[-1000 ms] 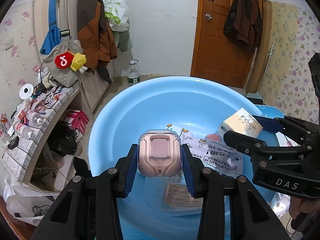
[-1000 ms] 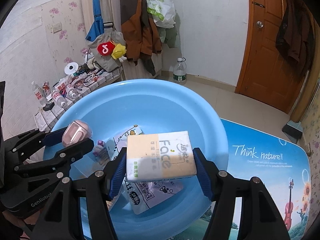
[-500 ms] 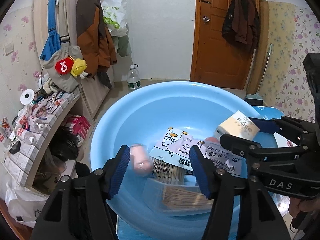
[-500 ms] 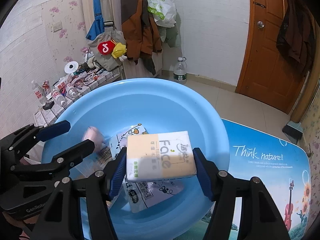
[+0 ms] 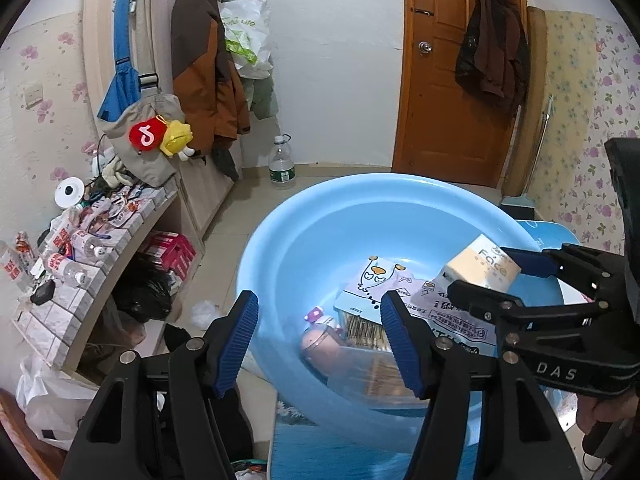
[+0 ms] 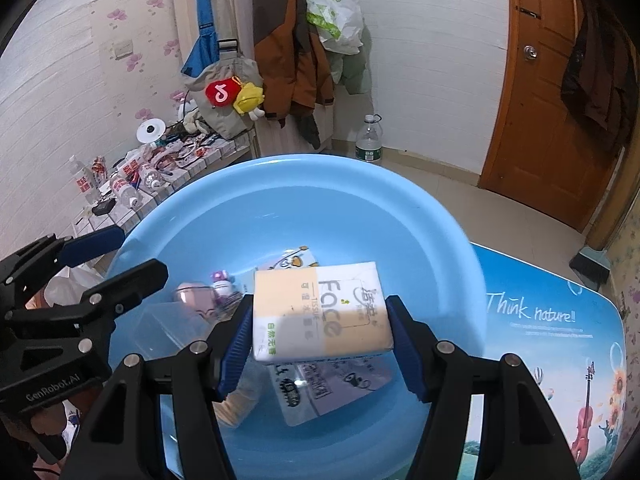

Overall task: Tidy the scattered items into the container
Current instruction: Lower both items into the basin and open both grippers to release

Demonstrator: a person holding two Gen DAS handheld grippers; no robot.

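Note:
A big light-blue basin (image 5: pixel 320 216) (image 6: pixel 400 216) stands on a printed table. My left gripper (image 5: pixel 320 340) is open and empty above the basin's near rim. A pink rounded case (image 5: pixel 320 350) (image 6: pixel 196 298) lies in the basin below it, beside a clear box of sticks (image 5: pixel 368 332) and a flat printed packet (image 5: pixel 380 280). My right gripper (image 6: pixel 320 344) is shut on a tissue pack (image 6: pixel 320 316) marked "Face", held above the basin; the pack also shows in the left wrist view (image 5: pixel 482 266).
A low shelf (image 5: pixel 100 240) crowded with small bottles runs along the left wall. Coats and bags hang above it. A water bottle (image 5: pixel 282 168) stands on the floor by a wooden door (image 5: pixel 452 80). The table's printed top (image 6: pixel 552 320) extends right of the basin.
My left gripper opened and let go of the pink case, which dropped into the basin. The left gripper then drew back and up. My right gripper kept holding the tissue pack.

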